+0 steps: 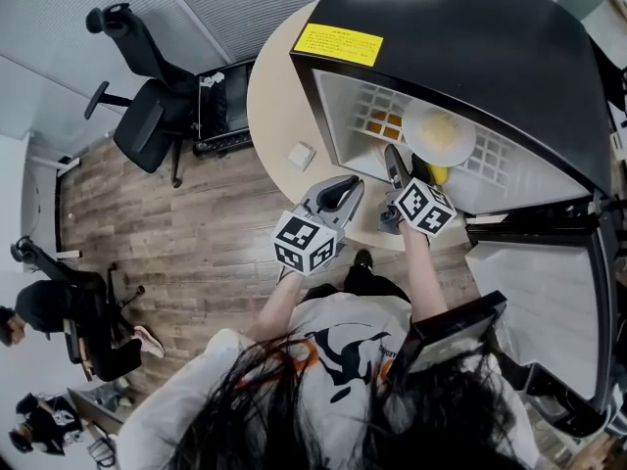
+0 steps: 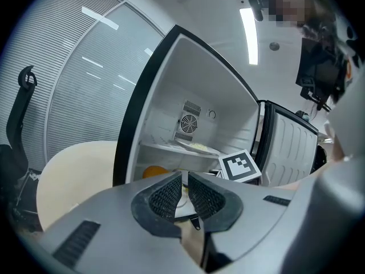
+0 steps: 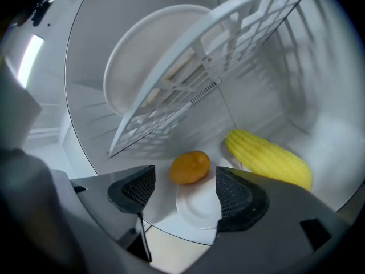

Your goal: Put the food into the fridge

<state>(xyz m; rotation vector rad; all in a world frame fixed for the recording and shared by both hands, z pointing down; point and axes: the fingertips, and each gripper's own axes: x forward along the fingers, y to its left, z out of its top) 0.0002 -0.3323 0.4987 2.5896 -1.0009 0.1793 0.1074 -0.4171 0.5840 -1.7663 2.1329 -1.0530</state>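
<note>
Right gripper (image 3: 185, 190) hangs inside the fridge (image 1: 470, 47), its jaws spread wide and empty above a small white plate (image 3: 197, 207). An orange fruit (image 3: 190, 166) and a corn cob (image 3: 268, 157) lie just beyond. Left gripper (image 2: 185, 182) hovers outside, jaws nearly together on nothing.

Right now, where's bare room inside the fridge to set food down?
Bare: fridge floor left of the orange food; wire shelf left of the large plate. Crowded: floor's right side, where corn lies by the small plate, right gripper open over it.
</note>
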